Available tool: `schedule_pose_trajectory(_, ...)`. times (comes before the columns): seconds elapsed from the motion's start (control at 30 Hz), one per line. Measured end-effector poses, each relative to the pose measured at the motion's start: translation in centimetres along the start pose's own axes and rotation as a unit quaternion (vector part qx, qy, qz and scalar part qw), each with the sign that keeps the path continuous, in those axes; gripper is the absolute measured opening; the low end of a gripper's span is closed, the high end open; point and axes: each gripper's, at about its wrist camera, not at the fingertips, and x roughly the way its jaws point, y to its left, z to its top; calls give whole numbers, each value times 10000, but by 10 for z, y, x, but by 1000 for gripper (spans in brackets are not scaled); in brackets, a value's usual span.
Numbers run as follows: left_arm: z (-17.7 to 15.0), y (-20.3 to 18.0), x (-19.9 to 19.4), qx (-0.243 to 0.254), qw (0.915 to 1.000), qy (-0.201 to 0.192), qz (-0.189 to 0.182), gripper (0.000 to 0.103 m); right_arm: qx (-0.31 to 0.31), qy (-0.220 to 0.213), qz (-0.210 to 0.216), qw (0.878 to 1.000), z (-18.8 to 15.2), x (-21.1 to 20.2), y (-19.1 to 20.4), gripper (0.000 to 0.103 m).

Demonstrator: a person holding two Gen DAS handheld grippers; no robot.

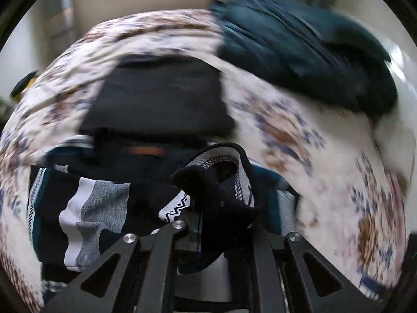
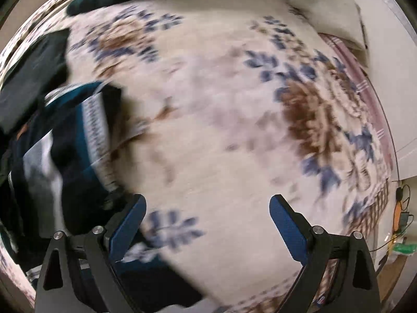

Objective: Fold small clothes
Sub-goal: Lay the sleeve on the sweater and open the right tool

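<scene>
- Our left claw (image 1: 219, 224) is pinched tight on a dark navy patterned garment (image 1: 224, 187); a bunched fold with a white zigzag-stitched hem stands up out of the jaws.
- Our right claw (image 2: 207, 208) stands wide with nothing between its blue pads (image 2: 286, 224), pointing down at bare bedspread.
- The rest of the patterned garment, with grey, white and teal stripes (image 1: 86, 208), lies spread on the bed to the left of the left claw; in the right wrist view it sits at the left edge (image 2: 78, 135).
- Just beyond it lies a flat black folded garment (image 1: 156, 96).
- Farther off, a dark teal blanket (image 1: 299, 49) is heaped near the far edge of the bed.
- The floral bedspread (image 2: 221, 117) offers open room on the right side, up to a pale pillow (image 2: 328, 13).
- Both views are blurred.
</scene>
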Motion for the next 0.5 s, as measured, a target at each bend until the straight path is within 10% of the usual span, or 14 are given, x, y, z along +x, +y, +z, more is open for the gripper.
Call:
schedule_pose_trajectory(0.13, -12, -40, 16, 401, 9981, 402, -223, 12, 144, 78, 273, 9995, 14, 2, -30, 97)
schedule_pose_trajectory(0.33, -18, -4, -10, -269, 9957, 403, -788, 91, 315, 151, 1496, 9881, 30, -18, -27, 97)
schedule_pose_trajectory(0.5, -38, 73, -50, -725, 9970, 176, 185, 91, 106, 292, 2477, 9683, 44, -26, 22, 97)
